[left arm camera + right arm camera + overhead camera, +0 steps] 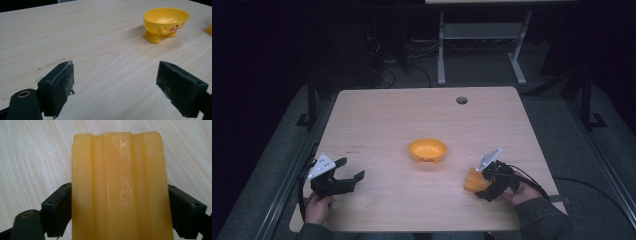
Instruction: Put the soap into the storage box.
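Light wood-grain table (377, 120), rounded at the corners, with a small round cable hole (461, 100) near its far edge and a faint dark scuff (354, 147) left of centre. At mid-table, a yellow footed bowl (427, 150) — upright on two stubby feet, with little arms and pink cheek spots on its side as seen from the left gripper view (166, 23). At the near right, right gripper (482, 186) in the person's right hand (519, 192), grey three-cornered plate on top, jaws closed against both sides of a ridged orange-yellow block (473, 181); in the right gripper view, block (120, 187) glossy, with lengthwise ridges, reaching forward past the black pads (58, 212) over the tabletop. Whether its tip touches the wood cannot be told. At the near left, left gripper (351, 170) in the left hand (318, 209), jaws spread wide with bare table between them — dusty pads (62, 85) apart and holding nothing, pointed toward the bowl. Grippers well apart, bowl between and beyond them. Beyond the table, dark floor, cables and grey desk legs (441, 50).
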A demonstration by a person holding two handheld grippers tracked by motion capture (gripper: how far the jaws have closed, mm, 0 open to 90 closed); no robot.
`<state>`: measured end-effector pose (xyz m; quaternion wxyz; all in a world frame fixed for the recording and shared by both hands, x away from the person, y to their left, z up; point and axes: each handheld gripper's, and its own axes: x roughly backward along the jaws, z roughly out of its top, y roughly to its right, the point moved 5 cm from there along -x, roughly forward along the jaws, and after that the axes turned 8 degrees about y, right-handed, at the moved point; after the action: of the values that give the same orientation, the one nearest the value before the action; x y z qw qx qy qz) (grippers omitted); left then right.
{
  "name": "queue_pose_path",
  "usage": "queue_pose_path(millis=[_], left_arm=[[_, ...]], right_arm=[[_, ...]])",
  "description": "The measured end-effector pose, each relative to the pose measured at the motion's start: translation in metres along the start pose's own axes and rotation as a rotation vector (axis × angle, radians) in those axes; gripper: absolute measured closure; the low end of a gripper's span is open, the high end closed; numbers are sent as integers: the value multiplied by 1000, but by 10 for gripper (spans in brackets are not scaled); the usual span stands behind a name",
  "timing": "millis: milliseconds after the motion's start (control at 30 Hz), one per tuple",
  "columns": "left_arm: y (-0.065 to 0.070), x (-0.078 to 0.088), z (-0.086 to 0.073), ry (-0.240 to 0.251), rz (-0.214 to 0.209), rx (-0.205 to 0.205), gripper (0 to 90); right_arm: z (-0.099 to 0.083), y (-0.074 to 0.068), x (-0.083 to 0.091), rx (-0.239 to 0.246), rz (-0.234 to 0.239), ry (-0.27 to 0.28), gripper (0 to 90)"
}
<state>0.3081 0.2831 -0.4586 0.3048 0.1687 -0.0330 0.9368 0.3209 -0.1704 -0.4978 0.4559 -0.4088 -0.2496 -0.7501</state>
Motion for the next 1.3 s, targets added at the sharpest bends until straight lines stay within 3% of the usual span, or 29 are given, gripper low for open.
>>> queue_pose_path(millis=[433, 867, 1300], left_arm=[[0, 0, 0, 1, 3, 2, 141], [-1, 2, 0, 6, 6, 6, 141], [-4, 4, 1, 11, 16, 16, 141]], right_arm=[[1, 0, -1, 27, -7, -10, 194], [2, -2, 2, 48, 19, -18, 206], [32, 2, 19, 91, 7, 29, 206]])
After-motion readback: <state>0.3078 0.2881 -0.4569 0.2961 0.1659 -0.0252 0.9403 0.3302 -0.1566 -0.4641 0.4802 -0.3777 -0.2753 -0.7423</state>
